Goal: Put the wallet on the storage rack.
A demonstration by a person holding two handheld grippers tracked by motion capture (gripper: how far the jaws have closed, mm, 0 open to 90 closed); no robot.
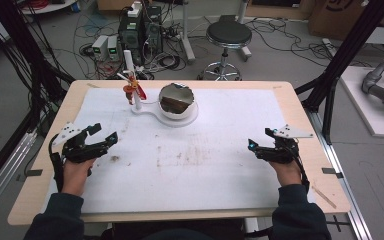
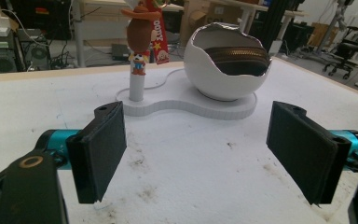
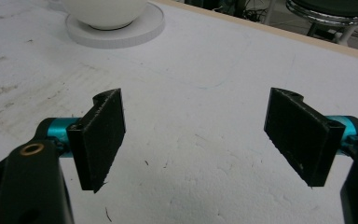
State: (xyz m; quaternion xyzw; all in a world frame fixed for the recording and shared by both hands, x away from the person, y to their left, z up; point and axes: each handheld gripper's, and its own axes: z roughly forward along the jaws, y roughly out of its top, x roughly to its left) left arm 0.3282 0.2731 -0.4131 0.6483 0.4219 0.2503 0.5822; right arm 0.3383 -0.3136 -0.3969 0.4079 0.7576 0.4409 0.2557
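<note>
left gripper [image 1: 107,136] lower left, jaws wide apart, holding nothing | keychain figure [image 1: 130,91] upper centre-left, hanging upright on post [image 1: 131,75] | egg bowl [image 1: 177,101] beside it, zipped pouch [image 2: 235,57] inside seen from left gripper view | right gripper [image 1: 252,146] lower right, jaws wide, holding nothing

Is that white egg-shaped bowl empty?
No, in the left gripper view the white egg-shaped bowl holds a brown zippered pouch lying inside it.
</note>
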